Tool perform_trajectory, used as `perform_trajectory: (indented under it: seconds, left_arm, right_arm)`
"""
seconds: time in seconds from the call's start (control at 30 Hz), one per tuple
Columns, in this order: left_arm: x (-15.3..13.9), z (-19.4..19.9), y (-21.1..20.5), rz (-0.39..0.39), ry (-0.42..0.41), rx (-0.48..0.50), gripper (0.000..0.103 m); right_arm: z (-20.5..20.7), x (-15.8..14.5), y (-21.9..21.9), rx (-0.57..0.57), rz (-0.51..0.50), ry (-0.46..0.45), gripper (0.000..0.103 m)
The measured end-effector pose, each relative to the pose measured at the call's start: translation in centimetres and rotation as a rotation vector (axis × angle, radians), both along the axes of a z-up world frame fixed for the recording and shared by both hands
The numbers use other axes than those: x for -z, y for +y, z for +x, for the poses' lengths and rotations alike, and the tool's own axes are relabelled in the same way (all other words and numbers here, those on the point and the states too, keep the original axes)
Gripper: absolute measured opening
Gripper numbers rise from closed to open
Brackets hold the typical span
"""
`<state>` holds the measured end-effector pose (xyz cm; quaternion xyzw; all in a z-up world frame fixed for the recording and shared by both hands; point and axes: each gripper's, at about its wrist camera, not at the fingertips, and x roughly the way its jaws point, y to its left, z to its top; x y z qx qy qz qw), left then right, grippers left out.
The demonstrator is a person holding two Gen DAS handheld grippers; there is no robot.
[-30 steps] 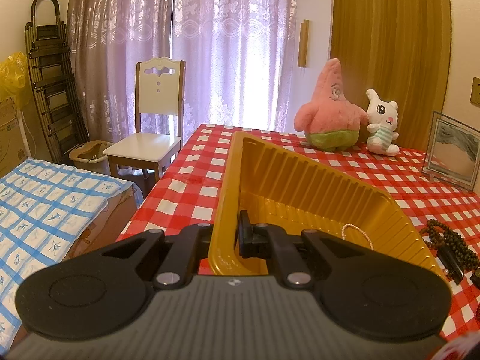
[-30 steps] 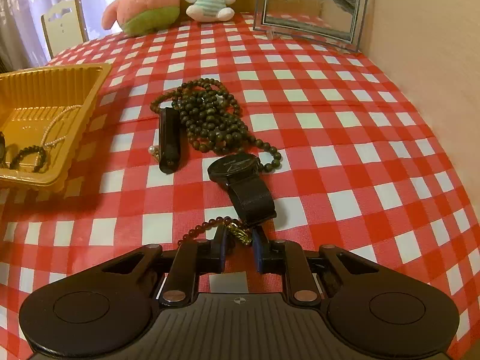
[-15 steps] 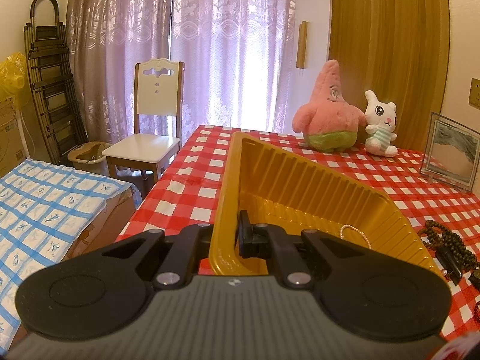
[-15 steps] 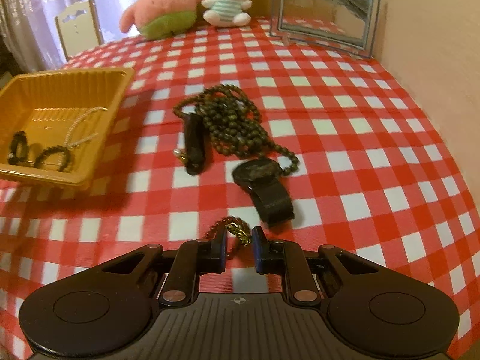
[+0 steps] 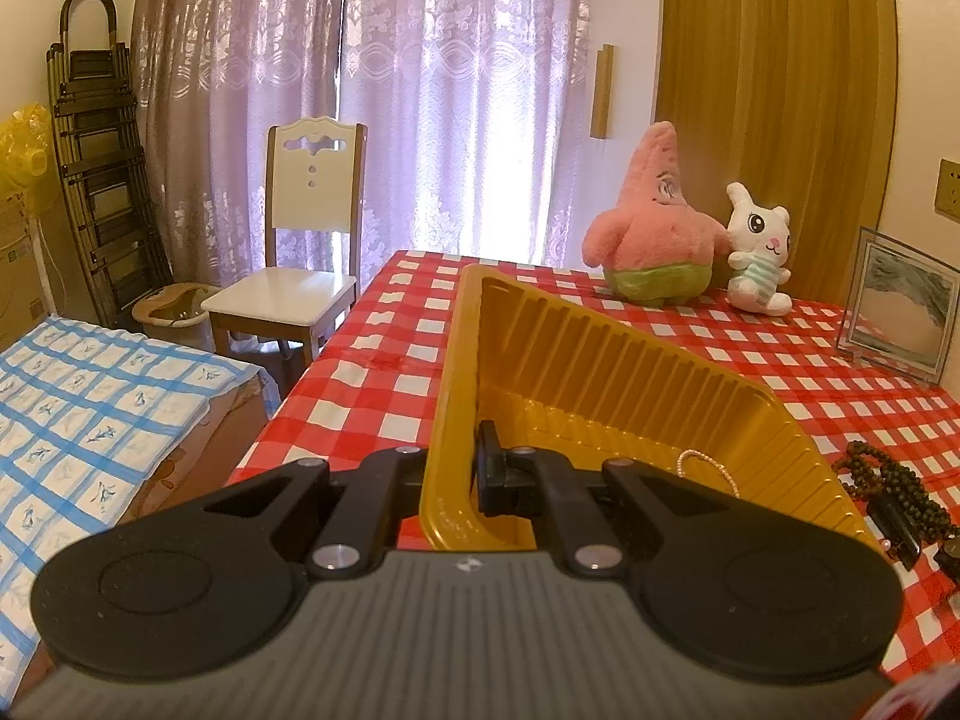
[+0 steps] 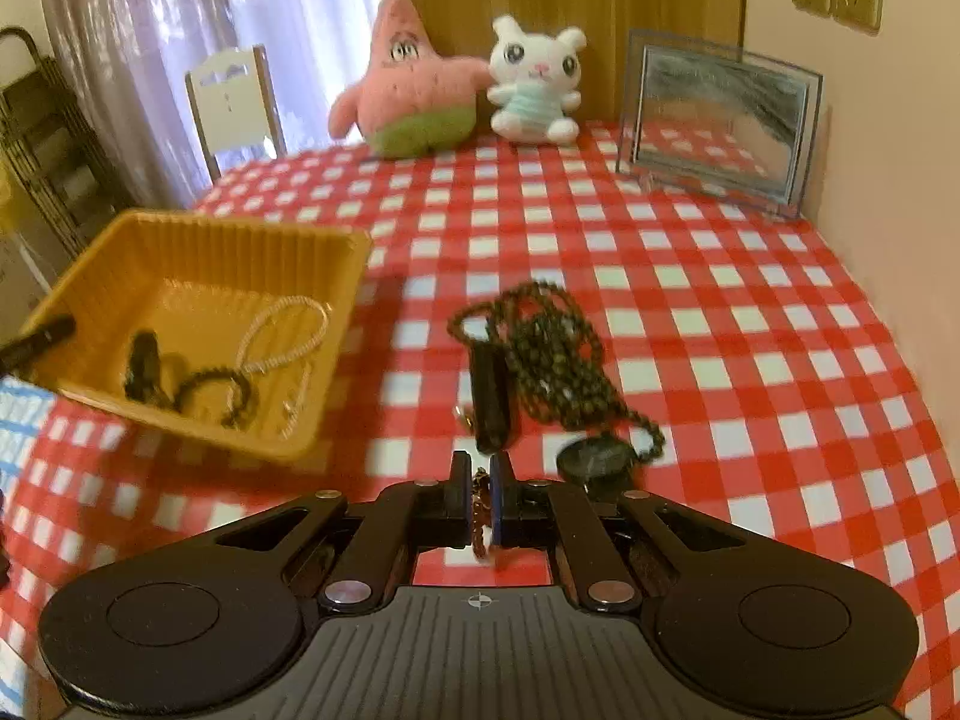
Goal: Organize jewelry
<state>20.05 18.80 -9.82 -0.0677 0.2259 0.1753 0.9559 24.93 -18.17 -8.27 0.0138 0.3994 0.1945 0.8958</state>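
beaded bracelet (image 6: 480, 510) pinched inside right hand-held gripper (image 6: 479, 495)

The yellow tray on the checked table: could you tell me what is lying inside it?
Inside the yellow tray lie a pearl strand and dark bead bracelets; its near wall hides part of the floor.

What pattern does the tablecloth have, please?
The tablecloth is a red-and-white check, clearest in the right wrist view.
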Motion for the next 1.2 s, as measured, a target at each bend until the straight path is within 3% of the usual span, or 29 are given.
perform_trajectory:
  seconds: [0.37, 0.53, 0.9, 1.2]
  left_arm:
    - [0.0, 0.1, -0.1, 0.000, -0.001, 0.001, 0.006]
    - [0.0, 0.1, -0.1, -0.001, -0.001, 0.001, 0.006]
    - [0.1, 0.3, -0.1, -0.006, -0.003, 0.003, 0.006]
    - [0.2, 0.6, -0.1, -0.014, -0.002, 0.003, 0.006]
  right_arm:
    - [1.2, -3.4, -1.7, 0.026, 0.083, -0.039, 0.006]
    - [1.6, -4.1, -0.3, -0.025, 0.102, -0.049, 0.006]
    - [3.8, -4.9, 9.6, -0.252, 0.201, -0.067, 0.006]
    - [5.6, -1.5, 17.6, -0.376, 0.176, 0.014, 0.006]
